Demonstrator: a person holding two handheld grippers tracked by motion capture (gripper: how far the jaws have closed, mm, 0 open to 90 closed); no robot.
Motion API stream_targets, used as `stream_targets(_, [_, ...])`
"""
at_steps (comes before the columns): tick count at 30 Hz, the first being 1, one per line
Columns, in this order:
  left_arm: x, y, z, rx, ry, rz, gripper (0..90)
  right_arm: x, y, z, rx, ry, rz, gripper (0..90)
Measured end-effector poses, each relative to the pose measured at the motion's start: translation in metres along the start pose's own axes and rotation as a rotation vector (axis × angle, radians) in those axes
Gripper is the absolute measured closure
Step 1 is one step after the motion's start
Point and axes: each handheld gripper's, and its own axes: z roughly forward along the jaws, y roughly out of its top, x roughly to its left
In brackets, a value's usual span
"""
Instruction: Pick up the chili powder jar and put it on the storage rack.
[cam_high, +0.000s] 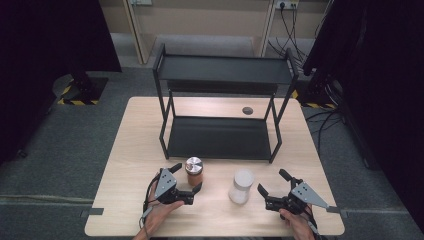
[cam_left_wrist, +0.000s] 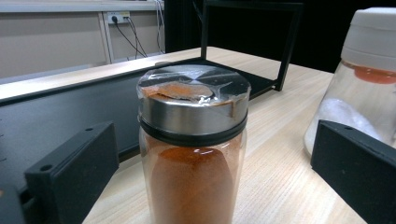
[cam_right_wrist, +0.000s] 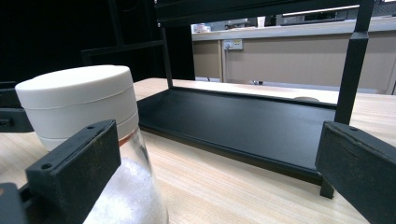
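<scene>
A glass spice jar (cam_high: 194, 171) of orange powder with a shiny metal lid stands on the wooden table (cam_high: 135, 150), in front of the rack. My left gripper (cam_high: 188, 177) is open, its jaws on either side of the jar with gaps showing; in the left gripper view the spice jar (cam_left_wrist: 192, 154) stands upright between them. A jar with a white lid (cam_high: 242, 186) and white grains stands to its right. My right gripper (cam_high: 271, 181) is open just right of that jar, apart from it. In the right gripper view the white-lidded jar (cam_right_wrist: 79, 102) sits at the left, partly behind one jaw.
A black two-tier metal rack (cam_high: 220, 137) stands at the table's middle back, both shelves bare. A small dark round grommet (cam_high: 247, 110) is set in the tabletop behind it. Cables and wall sockets (cam_high: 286, 5) lie beyond the table.
</scene>
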Motion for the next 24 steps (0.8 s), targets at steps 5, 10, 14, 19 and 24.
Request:
stream_targets(5, [0.0,0.0,0.004,0.009,0.005,0.001,0.3,0.0,0.0,0.0,-0.003,0.0,-0.001,0.3])
stream_targets(10, [0.001,0.002,0.01,0.029,0.008,0.004,0.6,0.0,0.0,0.0,-0.002,0.002,-0.003,0.3])
stream_targets(14, [0.001,0.004,0.015,0.042,0.017,0.008,3.1,0.0,0.0,0.0,-0.003,0.001,-0.002,0.3])
stream_targets(19, [0.005,0.006,0.019,0.053,0.014,0.007,9.6,0.0,0.0,-0.001,-0.005,0.0,-0.001,0.3])
stream_targets(24, [0.008,0.009,0.023,0.076,0.02,-0.003,18.0,0.0,0.0,0.0,-0.003,0.001,-0.002,0.3])
